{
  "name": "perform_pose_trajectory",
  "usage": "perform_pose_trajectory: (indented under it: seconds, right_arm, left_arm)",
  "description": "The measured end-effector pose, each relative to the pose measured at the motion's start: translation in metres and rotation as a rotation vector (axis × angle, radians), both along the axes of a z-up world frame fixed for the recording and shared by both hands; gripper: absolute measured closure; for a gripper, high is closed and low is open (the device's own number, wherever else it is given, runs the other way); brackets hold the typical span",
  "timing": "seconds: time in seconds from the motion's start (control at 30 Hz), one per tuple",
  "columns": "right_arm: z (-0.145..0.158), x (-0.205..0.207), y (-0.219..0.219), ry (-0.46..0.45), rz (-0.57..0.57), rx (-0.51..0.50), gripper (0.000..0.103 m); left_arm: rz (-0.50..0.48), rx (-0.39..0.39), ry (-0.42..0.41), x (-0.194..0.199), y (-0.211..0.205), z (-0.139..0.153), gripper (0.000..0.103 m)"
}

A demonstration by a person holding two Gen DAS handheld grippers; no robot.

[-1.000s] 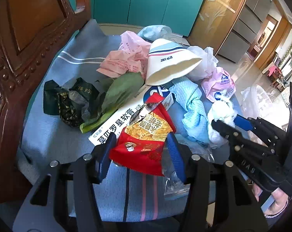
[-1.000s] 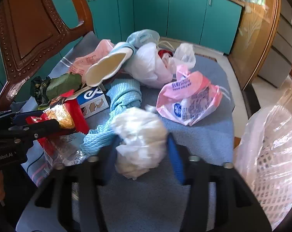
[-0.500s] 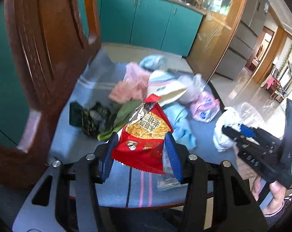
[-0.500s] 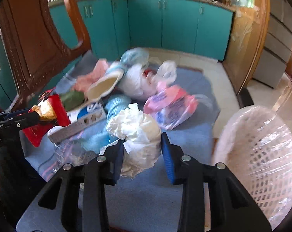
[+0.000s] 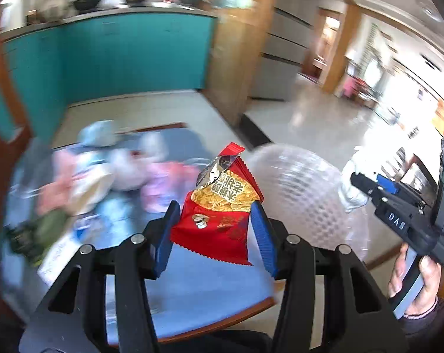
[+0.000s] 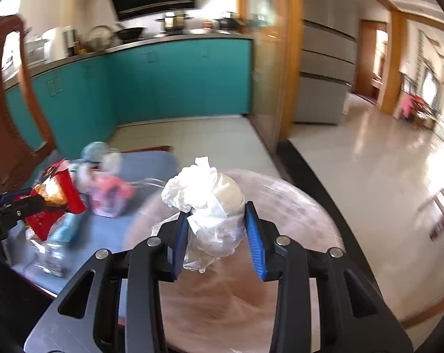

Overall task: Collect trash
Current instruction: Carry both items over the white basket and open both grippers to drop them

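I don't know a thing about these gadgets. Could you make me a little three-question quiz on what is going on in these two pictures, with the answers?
1. True or false: the left gripper is shut on a red snack wrapper.
2. What is clamped in the right gripper? A) a blue cloth B) a white crumpled plastic bag C) a paper cup
3. What sits just below and behind the right gripper's load, in the right wrist view?

Key:
1. True; both pads press on its sides.
2. B.
3. A white mesh bin lined with clear plastic, blurred by motion, next to the blue cushion with the leftover litter.
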State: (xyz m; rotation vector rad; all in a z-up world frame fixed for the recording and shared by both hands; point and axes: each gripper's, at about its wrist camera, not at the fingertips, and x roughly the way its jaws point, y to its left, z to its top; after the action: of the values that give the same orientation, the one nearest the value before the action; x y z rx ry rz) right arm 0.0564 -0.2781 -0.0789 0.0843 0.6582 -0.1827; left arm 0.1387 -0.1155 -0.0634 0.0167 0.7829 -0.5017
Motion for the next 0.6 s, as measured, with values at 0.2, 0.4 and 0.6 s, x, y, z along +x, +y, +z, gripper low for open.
perform_pose_trajectory:
  seconds: [0.2,0.4,0.6]
  right_arm:
    - [-0.012,-0.022,-0.034,0.017,-0.068,0.029,0.066]
    - [-0.020,-0.016,-0.039,0.026,-0.055,0.055,0.066]
    - [-0.023,-0.008,-0.025,0.042,-0.032,0.038,0.055]
  left_arm:
    - [-0.154,0.028,0.047,0.011,-0.076,-0.024,0.051]
    - [-0.140,0.068,0.036,0.015,-0.086,-0.032,0.028]
    - [-0.029,0.084,0.000,0.010,-0.045,-0.021,0.020]
